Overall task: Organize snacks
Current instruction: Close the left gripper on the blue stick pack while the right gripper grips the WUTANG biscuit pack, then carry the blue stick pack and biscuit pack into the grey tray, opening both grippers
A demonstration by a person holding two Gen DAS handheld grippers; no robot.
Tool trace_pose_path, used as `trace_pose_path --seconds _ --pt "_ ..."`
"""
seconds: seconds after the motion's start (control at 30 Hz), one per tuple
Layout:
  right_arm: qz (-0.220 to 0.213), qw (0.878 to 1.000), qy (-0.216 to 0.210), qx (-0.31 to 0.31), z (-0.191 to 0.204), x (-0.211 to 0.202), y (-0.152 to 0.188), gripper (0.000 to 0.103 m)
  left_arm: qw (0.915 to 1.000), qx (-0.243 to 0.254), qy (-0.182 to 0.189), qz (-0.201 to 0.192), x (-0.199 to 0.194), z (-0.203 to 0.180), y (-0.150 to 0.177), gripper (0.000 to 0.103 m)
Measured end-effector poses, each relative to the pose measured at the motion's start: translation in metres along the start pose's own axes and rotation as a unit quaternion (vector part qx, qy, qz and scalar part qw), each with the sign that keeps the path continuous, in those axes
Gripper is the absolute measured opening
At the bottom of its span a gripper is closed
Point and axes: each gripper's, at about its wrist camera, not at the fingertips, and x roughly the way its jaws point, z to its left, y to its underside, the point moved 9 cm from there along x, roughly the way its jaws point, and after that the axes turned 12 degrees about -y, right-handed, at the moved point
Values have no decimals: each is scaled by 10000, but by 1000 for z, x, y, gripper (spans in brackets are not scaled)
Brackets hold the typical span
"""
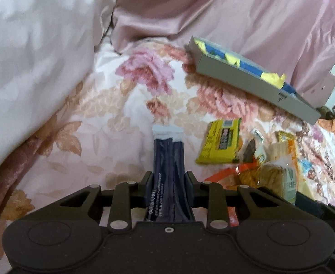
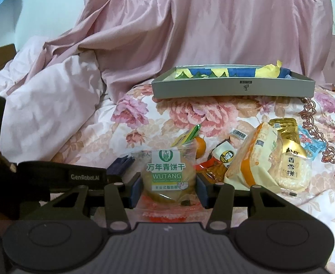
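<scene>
My left gripper [image 1: 168, 178] is shut on a dark navy snack packet [image 1: 168, 159] with a pale sealed end, held above the floral bedspread. My right gripper [image 2: 168, 188] is shut on a clear-wrapped WUTANG biscuit pack [image 2: 166, 173] with a green label, at the near edge of the snack pile. A grey tray [image 2: 233, 88] lined with blue and yellow wrappers lies behind the pile; it also shows in the left wrist view [image 1: 247, 80]. A yellow packet [image 1: 221, 141] lies right of the navy one.
Loose snacks lie on the bed: an orange-and-white cracker bag [image 2: 251, 157], a gold rice-cracker pack [image 2: 288, 155], a small orange fruit [image 2: 200, 147], a blue wrapper [image 2: 311, 143]. Pink crumpled bedding [image 2: 53, 96] rises on the left and behind.
</scene>
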Motion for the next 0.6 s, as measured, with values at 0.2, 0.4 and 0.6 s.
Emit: trace_pose_path --seconds 0.2,0.4,0.6 --pt "-100 9997 -91 189 -4 -3 -1 54 9999 86 -30 117 4 -3 7 31" --pt "-157 9994 -144 281 -6 -3 -2 54 9999 -112 -14 -16 -1 0 4 30" --pt "-180 9992 -159 329 -7 -4 -2 54 9993 -314 17 -205 -8 1 -3 29"
